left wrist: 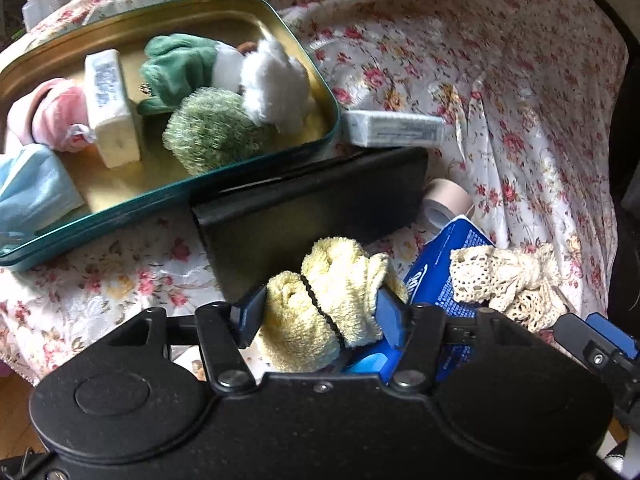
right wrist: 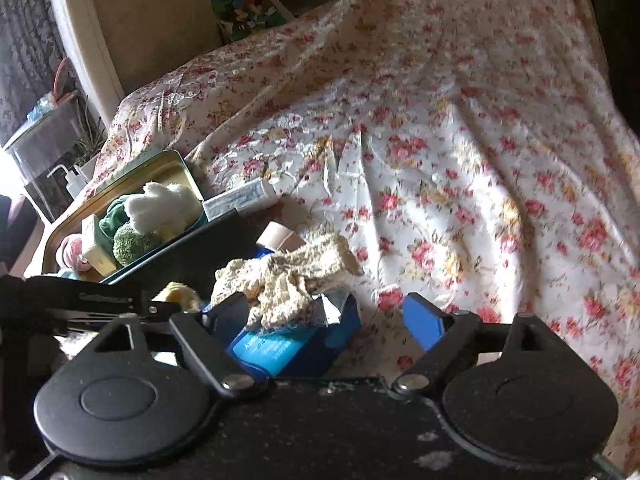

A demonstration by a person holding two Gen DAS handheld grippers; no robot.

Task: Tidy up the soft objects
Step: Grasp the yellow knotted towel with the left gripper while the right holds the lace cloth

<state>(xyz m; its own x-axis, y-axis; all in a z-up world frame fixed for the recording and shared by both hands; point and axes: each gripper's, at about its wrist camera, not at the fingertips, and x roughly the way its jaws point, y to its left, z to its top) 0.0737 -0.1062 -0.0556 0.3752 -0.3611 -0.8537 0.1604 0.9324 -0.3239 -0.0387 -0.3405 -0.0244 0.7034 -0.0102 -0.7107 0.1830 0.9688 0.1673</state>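
My left gripper (left wrist: 320, 316) is shut on a yellow terry cloth bundle (left wrist: 320, 300) tied with a black band, near the front of the table. A green-rimmed gold tin (left wrist: 224, 20) at upper left holds a pink soft toy (left wrist: 52, 116), a green plush (left wrist: 176, 68), a white fluffy toy (left wrist: 272, 80), a green scrubber (left wrist: 212, 132), a wrapped bar (left wrist: 112, 112) and a blue face mask (left wrist: 32, 192). My right gripper (right wrist: 332, 316) is open, around a cream crochet cloth (right wrist: 288, 276) that lies on a blue packet (right wrist: 288, 348). The crochet cloth also shows in the left wrist view (left wrist: 508, 276).
A black box (left wrist: 312, 208) lies between the tin and my left gripper. A wrapped bar (left wrist: 394, 128) and a tape roll (left wrist: 444, 204) lie right of it. The floral tablecloth (right wrist: 480, 160) stretches right and back. A squeeze bottle (right wrist: 72, 180) stands behind the tin.
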